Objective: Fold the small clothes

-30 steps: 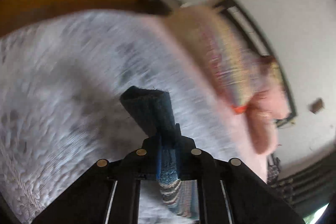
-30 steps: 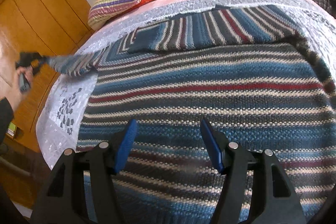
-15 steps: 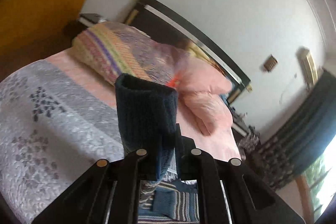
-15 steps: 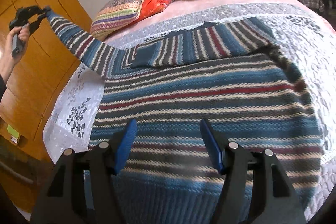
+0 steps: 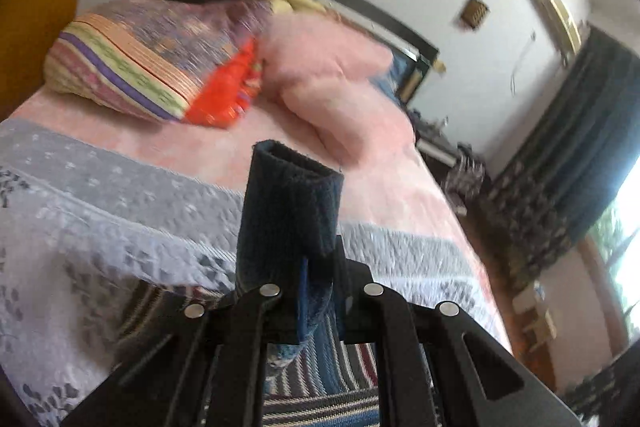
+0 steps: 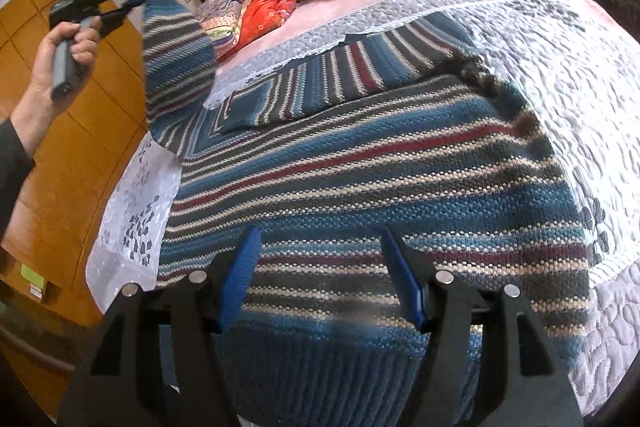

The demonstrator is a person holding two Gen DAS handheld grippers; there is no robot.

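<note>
Left gripper [image 5: 318,291] pinching sleeve cuff [image 5: 290,211], raised above bed [image 6: 580,39]. Right gripper [image 6: 320,275] spread, empty, over striped sweater [image 6: 380,167] lying flat.

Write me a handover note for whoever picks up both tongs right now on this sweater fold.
Left tongs: shut on the sweater's cuff, holding that sleeve up in the air, off to the left of the bed.
Right tongs: open, empty, hovering over the sweater near its ribbed hem.
The sweater's body lies spread flat on the grey quilt; the other sleeve already lies folded across the chest.
Left to do: lay the lifted sleeve across the body, then probably fold the body over.
</note>
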